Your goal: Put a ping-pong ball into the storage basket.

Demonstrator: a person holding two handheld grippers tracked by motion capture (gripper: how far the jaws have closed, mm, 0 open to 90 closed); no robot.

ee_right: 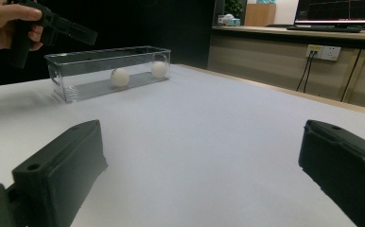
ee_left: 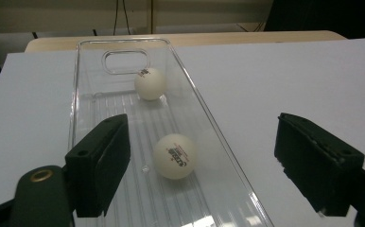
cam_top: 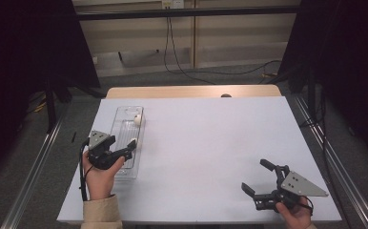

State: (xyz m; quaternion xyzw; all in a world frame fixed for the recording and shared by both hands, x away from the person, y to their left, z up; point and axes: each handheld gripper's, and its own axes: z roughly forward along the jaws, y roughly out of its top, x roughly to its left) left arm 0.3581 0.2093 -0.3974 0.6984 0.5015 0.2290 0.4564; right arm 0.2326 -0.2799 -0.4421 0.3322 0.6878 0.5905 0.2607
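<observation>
Hovering over the near end of the clear tray [cam_top: 125, 143], the left gripper [ee_left: 218, 165] stands released, a white ball [ee_left: 174, 156] lying on the tray floor just below and between its jaws. The drop looks done; next it should lift clear of the tray walls. A second ball [ee_left: 149, 83] rests farther ahead. The right gripper [cam_top: 258, 180] idles agape, empty, well apart.
</observation>
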